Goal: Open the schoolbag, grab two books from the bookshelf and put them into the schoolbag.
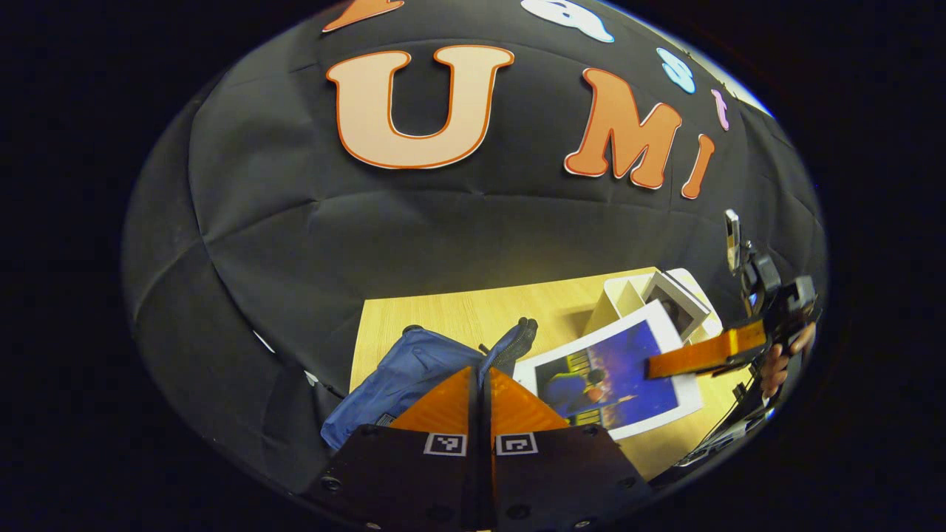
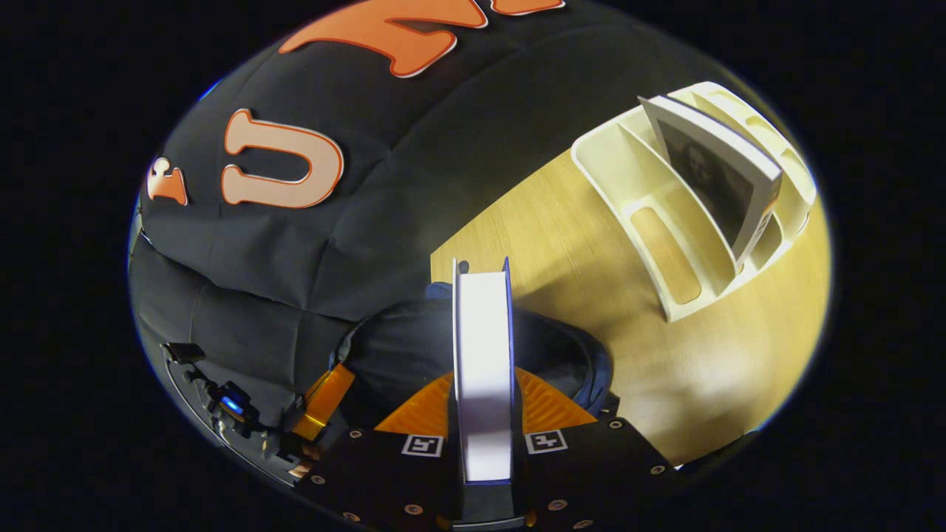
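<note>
In the right gripper view the right hand-held gripper is clenched on a book, both fingers pressing its covers while its white page edge faces the camera; the book stands edge-on above the dark open mouth of the blue schoolbag, which lies on the wooden bench; to the upper right the white bookshelf sits on the bench, and a second book with a dark portrait cover leans tilted in one of its slots; at the lower left the left hand-held gripper shows beside the bag's rim.

In the left gripper view the left hand-held gripper has its fingers drawn together with only a thin gap between them; it sits right at the schoolbag, but whether any fabric is caught between the fingers I cannot tell; the bag's zipper edge rises just beyond the fingertips; to the right the right hand-held gripper holds the book, whose blue picture cover faces the camera, just beside the bag; a person's hand grips that tool's handle; behind it the bookshelf holds the second book upright on the bench.
</note>
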Tool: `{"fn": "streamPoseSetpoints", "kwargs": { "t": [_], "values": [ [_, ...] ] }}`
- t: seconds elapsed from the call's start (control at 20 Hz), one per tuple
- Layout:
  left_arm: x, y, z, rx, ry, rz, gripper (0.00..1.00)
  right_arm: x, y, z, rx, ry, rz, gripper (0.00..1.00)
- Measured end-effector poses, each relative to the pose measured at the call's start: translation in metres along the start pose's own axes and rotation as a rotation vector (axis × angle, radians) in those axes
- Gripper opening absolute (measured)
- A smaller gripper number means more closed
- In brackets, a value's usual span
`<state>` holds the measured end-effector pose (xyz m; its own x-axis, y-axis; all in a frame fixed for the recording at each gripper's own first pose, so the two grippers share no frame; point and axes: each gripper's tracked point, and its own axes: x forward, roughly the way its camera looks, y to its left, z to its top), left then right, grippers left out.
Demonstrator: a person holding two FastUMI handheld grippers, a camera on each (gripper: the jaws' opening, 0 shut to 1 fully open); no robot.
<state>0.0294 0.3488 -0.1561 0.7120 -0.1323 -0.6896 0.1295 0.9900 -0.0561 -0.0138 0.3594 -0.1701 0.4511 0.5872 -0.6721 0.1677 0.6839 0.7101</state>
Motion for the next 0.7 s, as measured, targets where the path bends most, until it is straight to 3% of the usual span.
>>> {"fn": "streamPoseSetpoints", "kwargs": {
  "t": [0.4, 0.7],
  "values": [
    [0.003, -0.028, -0.007, 0.005, 0.025, -0.072, 0.0, 0.069, 0.005, -0.038, 0.141, -0.028, 0.072, 0.26],
    [0.005, -0.054, -0.01, 0.013, 0.055, -0.131, 0.0, 0.113, 0.007, -0.048, 0.17, -0.055, 0.095, 0.26]
  ]
}}
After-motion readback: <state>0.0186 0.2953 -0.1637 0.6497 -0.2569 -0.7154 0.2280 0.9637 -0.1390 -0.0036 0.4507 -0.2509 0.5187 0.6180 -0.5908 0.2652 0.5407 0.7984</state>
